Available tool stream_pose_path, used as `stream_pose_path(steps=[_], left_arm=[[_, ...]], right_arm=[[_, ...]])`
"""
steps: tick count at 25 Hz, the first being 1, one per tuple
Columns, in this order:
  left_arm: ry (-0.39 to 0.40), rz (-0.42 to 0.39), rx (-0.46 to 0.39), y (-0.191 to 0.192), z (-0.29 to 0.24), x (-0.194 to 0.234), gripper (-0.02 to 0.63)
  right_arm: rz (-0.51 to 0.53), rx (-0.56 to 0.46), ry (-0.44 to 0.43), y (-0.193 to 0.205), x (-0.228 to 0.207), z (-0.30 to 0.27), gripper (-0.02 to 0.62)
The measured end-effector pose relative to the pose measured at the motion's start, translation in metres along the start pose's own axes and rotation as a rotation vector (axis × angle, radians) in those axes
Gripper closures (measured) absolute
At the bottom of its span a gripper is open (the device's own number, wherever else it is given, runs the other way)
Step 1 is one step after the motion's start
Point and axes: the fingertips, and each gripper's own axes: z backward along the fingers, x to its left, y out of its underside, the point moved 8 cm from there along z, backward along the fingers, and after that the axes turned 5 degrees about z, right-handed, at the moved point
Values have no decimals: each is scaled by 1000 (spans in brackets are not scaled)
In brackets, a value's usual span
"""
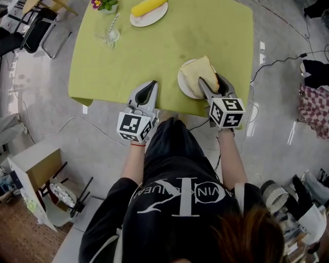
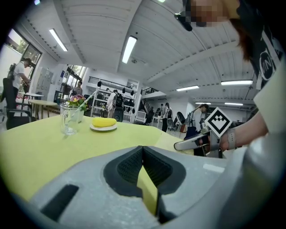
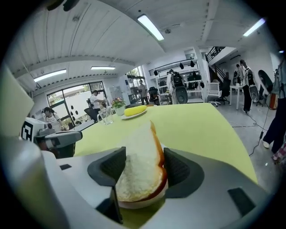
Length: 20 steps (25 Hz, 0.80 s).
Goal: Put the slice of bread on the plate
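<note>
A slice of bread with a brown crust lies tilted on a white plate near the front right edge of the green table. My right gripper reaches over the plate with the slice between its jaws. In the right gripper view the bread leans by the left pad, a thin gap shows at the right pad, and the plate rim lies beneath; the right gripper is open. My left gripper rests at the table's front edge, jaws together, holding nothing.
At the table's far side stand a second plate with a yellow food item, a drinking glass and a small flower pot. A chair stands left of the table. Cables run over the floor at right.
</note>
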Motion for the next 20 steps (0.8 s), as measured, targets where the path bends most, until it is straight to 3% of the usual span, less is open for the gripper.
stream_pose_path(steps=[8, 14, 20], left_arm=[[13, -6, -6, -4, 4, 2, 606], [29, -25, -30, -17, 1, 0, 606], [37, -32, -40, -24, -2, -5, 606]], right_arm=[[-43, 4, 30, 5, -9, -4, 294], [-58, -63, 18, -8, -7, 6, 279], [-22, -122, 12, -18, -6, 25, 427]])
